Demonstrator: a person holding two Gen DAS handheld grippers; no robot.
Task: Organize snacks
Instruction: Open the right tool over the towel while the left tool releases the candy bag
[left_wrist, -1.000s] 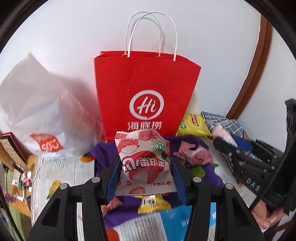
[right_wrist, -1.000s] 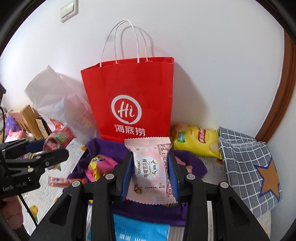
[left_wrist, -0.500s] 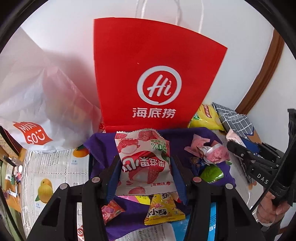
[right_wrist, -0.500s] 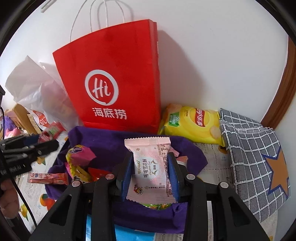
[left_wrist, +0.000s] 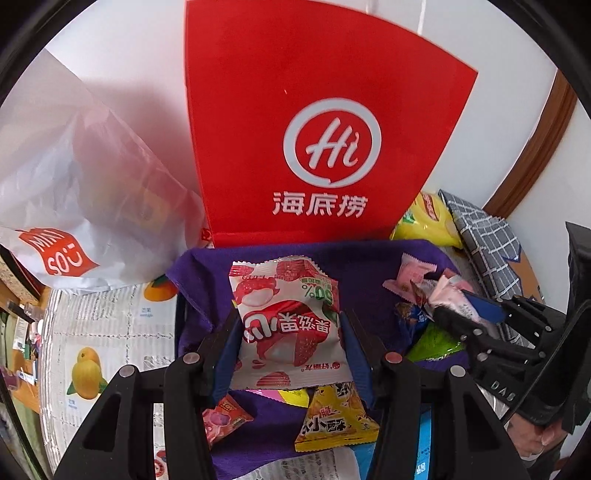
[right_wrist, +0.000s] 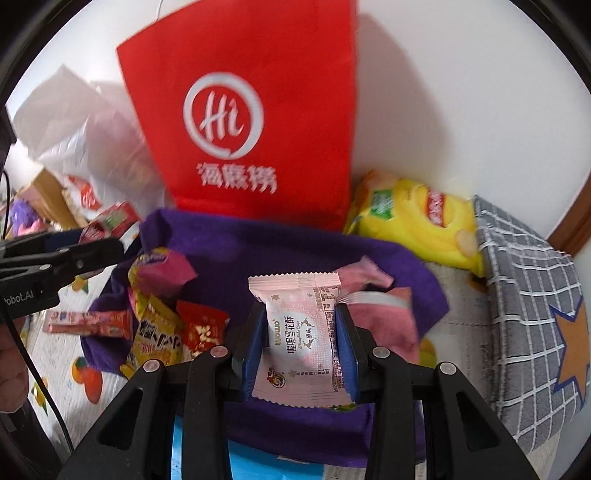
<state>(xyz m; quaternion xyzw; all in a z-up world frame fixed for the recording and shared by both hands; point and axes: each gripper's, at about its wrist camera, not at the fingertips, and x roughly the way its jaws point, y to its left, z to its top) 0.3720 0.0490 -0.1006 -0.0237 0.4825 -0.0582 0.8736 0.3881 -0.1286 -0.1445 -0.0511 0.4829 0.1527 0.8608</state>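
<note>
While a red-and-white lychee snack packet (left_wrist: 286, 325) is clamped by the left gripper (left_wrist: 288, 332), a pale pink nougat packet (right_wrist: 301, 332) is pinched between the right gripper's (right_wrist: 300, 332) blue pads.

Red paper bag (left_wrist: 317, 122) with white "Hi" logo stands upright against the white wall (right_wrist: 461, 92). White plastic bag (left_wrist: 70, 177) slumps to its left; grey checked cloth (right_wrist: 532, 325) with an orange star lies at right on a fruit-printed sheet (left_wrist: 103, 332)
</note>
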